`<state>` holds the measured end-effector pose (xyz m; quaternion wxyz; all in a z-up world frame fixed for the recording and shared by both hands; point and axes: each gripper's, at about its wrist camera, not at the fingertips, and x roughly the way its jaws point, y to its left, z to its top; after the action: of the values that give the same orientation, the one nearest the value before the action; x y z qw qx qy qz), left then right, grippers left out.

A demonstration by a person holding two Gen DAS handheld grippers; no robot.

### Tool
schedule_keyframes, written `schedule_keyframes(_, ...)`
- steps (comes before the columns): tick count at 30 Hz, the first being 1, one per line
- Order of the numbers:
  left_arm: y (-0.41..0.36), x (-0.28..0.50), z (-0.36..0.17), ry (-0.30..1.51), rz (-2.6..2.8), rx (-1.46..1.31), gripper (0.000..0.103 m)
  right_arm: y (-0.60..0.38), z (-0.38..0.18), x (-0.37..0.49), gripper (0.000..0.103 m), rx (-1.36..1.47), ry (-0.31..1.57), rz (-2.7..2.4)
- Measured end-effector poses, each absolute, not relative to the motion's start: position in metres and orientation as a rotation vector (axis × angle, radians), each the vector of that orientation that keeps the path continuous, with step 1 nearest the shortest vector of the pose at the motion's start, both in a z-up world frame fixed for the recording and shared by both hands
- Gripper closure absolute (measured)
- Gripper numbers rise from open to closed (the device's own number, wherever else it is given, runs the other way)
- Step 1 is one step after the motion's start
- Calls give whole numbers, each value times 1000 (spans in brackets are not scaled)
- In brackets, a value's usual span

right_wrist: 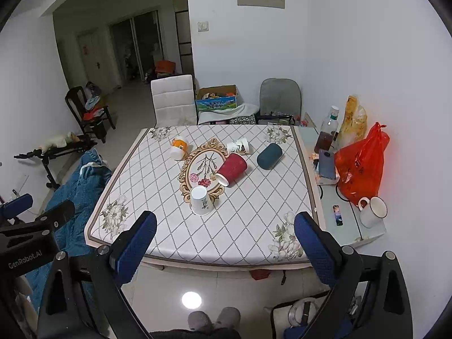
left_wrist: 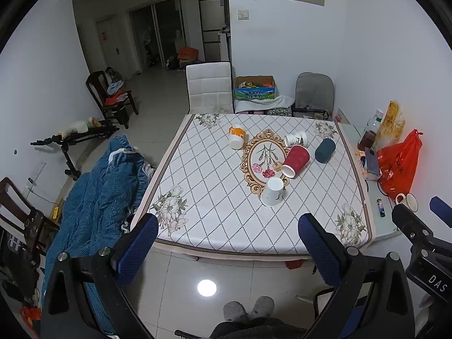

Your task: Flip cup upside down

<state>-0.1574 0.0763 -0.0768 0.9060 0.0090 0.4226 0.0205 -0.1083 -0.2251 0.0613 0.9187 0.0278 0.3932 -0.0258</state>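
Several paper cups lie on the patterned tablecloth [left_wrist: 214, 214]. A white cup [left_wrist: 272, 191] [right_wrist: 200, 200] stands upside down nearest me. A red cup [left_wrist: 295, 160] [right_wrist: 232, 168], a dark teal cup [left_wrist: 325, 150] [right_wrist: 269, 156] and a white printed cup [left_wrist: 295, 138] [right_wrist: 238, 145] lie on their sides. An orange-and-white cup [left_wrist: 236, 136] [right_wrist: 179, 147] sits at the far left, tilted. My left gripper [left_wrist: 228, 243] and right gripper [right_wrist: 226, 240] are both open and empty, held above the floor in front of the table's near edge, well short of the cups.
A side shelf [right_wrist: 350, 220] at the right holds a white mug [right_wrist: 372, 212], a red plastic bag [right_wrist: 361, 166], a phone and bottles. A blue quilt [left_wrist: 96, 214] lies left of the table. Chairs [left_wrist: 209, 87] stand behind it. My slippered feet [left_wrist: 248, 308] are on the tile floor.
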Motion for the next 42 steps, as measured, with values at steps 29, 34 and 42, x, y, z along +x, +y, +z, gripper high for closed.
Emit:
schedule_keyframes(29, 86, -163, -70, 845, 50, 4, 1, -224, 55, -108, 3, 53, 826, -32)
schedule_keyframes(34, 86, -163, -70, 846, 46, 4, 1, -223, 54, -110, 3, 50, 821, -40)
schedule_keyframes(42, 86, -163, -70, 846, 47, 4, 1, -223, 54, -111, 3, 54, 820, -40)
